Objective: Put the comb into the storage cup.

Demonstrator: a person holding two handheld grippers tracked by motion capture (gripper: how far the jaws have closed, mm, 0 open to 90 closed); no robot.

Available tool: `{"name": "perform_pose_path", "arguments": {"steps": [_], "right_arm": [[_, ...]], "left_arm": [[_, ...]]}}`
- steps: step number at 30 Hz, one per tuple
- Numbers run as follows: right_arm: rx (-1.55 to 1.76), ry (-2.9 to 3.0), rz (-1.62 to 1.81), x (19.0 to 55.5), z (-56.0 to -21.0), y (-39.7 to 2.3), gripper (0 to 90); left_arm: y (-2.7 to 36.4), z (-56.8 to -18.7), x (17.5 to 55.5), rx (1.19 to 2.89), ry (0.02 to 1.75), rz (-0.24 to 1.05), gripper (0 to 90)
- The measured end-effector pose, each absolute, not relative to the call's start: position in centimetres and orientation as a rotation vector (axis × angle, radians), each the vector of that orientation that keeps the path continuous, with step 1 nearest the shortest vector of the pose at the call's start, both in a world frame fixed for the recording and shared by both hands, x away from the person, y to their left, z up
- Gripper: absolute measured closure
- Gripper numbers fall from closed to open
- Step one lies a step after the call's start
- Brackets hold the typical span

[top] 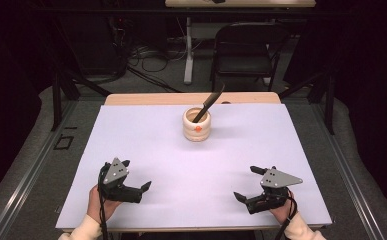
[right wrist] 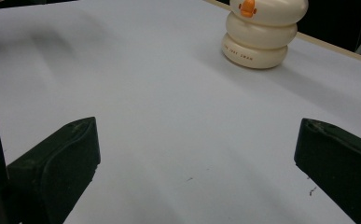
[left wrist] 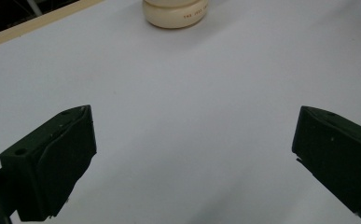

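Holder sits far-centre on the counter, utensil standing in it. We note left claw near-left of holder, right claw near-right, both well apart from it.

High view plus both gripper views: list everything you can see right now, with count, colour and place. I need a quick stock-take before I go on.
Holder: 1, cream, ribbed, orange beak mark on its front, far centre of the table.
Utensil: 1, dark, stands tilted in the holder, leaning to the far right.
Table cover: 1, pale lilac-white, over the table top.
Table edge: 1, light wood, along the far side.
Folding chair: 1, black, on the floor beyond the table.
Cables: several, dark, on the floor behind the table.
Left gripper: 1, black, grey plate on top, near left, open, holding nothing.
Right gripper: 1, black, grey plate on top, near right, open, holding nothing.
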State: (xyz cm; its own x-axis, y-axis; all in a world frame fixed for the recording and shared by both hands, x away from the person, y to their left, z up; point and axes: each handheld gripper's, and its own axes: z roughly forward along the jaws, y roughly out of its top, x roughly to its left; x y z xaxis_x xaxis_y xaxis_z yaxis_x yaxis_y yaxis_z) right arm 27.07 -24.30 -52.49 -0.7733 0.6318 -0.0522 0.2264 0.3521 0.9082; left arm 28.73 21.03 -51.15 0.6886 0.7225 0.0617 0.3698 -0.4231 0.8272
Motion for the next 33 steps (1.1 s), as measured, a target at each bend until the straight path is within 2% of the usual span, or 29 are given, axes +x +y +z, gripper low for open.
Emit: {"name": "perform_pose_path", "arguments": {"steps": [33], "right_arm": [[0.759,2.231,1.391,27.1,-52.6,-24.3,0.0]], "left_arm": [[22.4,-51.5,25.6,2.024,0.850,0.551,0.0]]}}
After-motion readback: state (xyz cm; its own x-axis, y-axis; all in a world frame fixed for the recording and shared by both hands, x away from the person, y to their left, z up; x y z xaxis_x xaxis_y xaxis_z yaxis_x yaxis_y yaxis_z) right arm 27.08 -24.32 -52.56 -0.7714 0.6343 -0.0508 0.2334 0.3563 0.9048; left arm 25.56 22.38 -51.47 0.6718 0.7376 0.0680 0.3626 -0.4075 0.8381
